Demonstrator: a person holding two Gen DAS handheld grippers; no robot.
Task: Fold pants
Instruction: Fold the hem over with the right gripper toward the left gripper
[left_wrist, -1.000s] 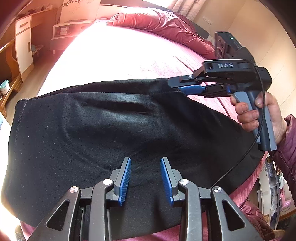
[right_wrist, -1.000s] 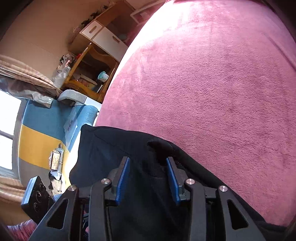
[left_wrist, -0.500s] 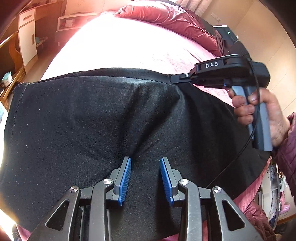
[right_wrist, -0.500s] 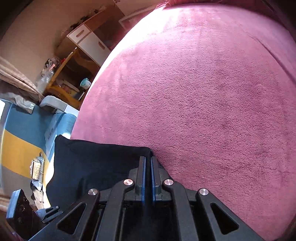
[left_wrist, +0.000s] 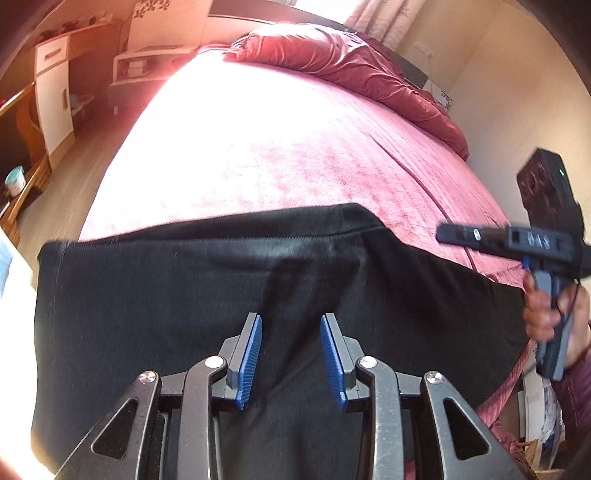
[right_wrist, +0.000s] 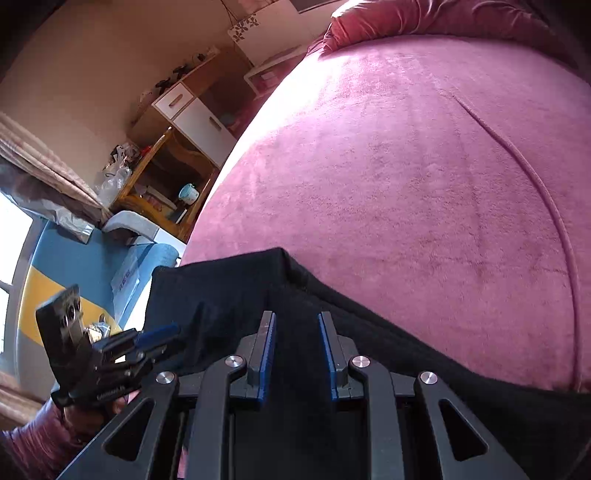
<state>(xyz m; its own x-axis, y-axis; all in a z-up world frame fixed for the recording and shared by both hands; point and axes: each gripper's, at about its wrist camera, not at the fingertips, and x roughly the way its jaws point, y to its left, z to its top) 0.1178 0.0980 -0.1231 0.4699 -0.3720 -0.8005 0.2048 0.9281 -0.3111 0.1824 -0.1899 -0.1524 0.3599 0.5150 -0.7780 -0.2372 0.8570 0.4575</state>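
Pink bed (left_wrist: 258, 147): right gripper (right_wrist: 295, 350) has released the black pants (left_wrist: 166, 295); left gripper (left_wrist: 290, 354) also apart. Fold laid, lower frame.

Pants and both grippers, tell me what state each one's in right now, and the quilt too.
Pants: black, spread flat on the bedspread, held by neither gripper.
Left gripper: open, above the pants.
Right gripper: open, above the pants.
Quilt: bunched at the far end of the bed.

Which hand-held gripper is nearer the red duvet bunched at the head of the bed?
Right, I'd judge. The right hand-held gripper reaches past the black pants' far edge toward the red duvet; the left hand-held gripper hovers over their near part.
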